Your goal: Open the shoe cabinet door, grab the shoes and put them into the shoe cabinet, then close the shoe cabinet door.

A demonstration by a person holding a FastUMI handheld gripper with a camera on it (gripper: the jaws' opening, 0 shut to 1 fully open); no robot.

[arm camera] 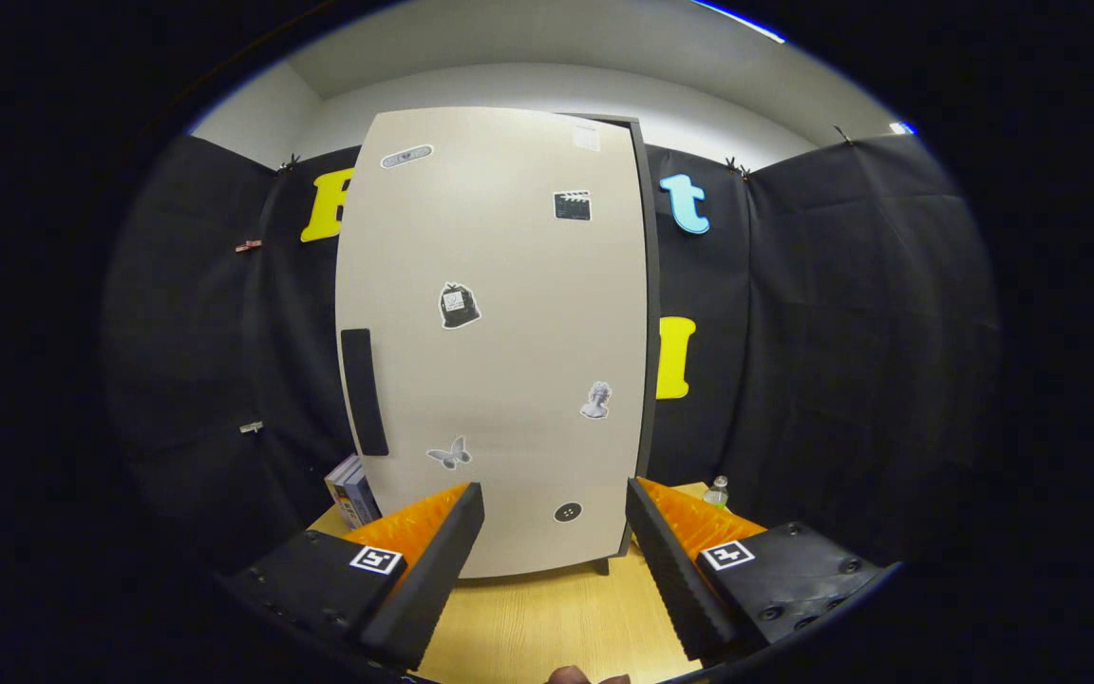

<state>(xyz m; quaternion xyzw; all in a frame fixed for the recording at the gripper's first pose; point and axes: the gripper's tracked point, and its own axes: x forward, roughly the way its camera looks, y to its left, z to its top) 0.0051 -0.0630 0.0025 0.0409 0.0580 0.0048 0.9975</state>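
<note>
The shoe cabinet [499,332] stands upright on the wooden table [547,617], straight ahead of me. Its beige door is shut and carries several small stickers. A dark vertical handle [364,391] runs along the door's left edge, at mid height. My gripper [555,499] is open, its two fingers spread wide in front of the door's lower part, a short way off it. Nothing sits between the fingers.
A few books [350,491] stand at the cabinet's lower left on the table. A small clear bottle [716,491] is at its lower right. Black cloth walls close in behind and on both sides. A fingertip [571,675] shows at the table's near edge.
</note>
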